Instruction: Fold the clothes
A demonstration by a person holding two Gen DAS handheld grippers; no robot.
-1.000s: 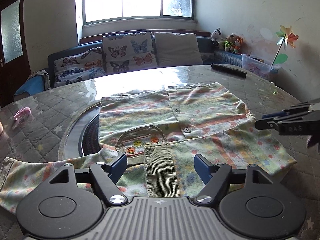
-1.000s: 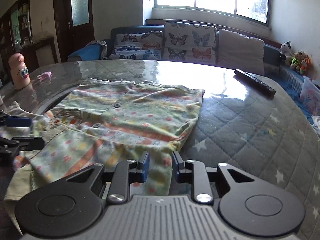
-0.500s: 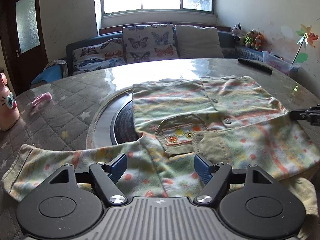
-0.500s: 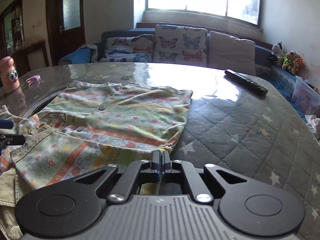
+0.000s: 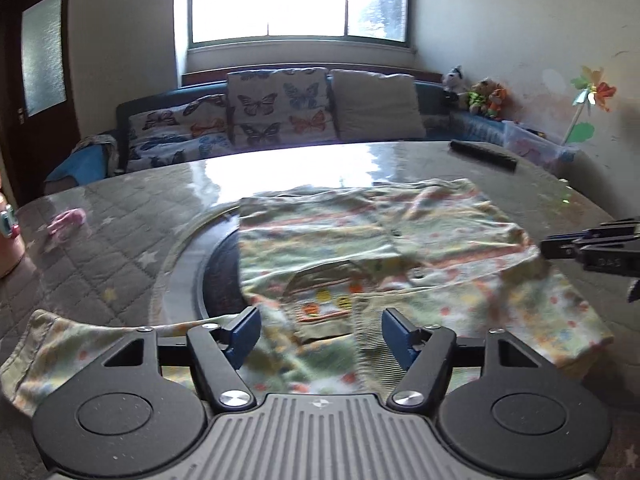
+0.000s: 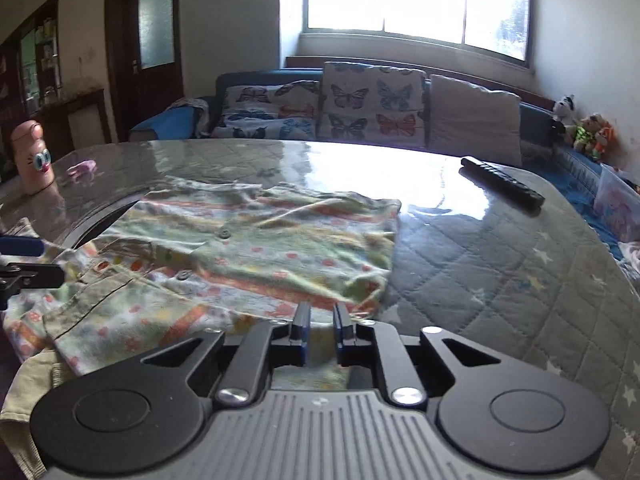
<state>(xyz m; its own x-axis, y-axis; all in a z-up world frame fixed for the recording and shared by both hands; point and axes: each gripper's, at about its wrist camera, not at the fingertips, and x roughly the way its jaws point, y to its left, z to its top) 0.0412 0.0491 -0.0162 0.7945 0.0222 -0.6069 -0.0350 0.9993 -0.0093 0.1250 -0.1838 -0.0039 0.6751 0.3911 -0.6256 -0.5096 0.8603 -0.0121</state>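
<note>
The left gripper [image 5: 320, 332] hovers low over the near edge of the shirt [image 5: 360, 248], its 2 blue-padded fingers [image 5: 242, 334] spread wide with nothing between them. The right gripper [image 6: 320, 326] sits at the shirt's [image 6: 248, 248] near right corner, its fingers [image 6: 301, 330] parted by a narrow gap; cloth lies under the tips, but I cannot tell whether any is pinched. The striped, dotted button-front shirt lies spread flat on the quilted round table [image 6: 500, 264], 1 sleeve [image 5: 72, 344] trailing out to the left. A black remote [image 6: 502, 184] rests well apart on the far right. A pink toy figure [image 6: 34, 156] stands at the left rim.
</note>
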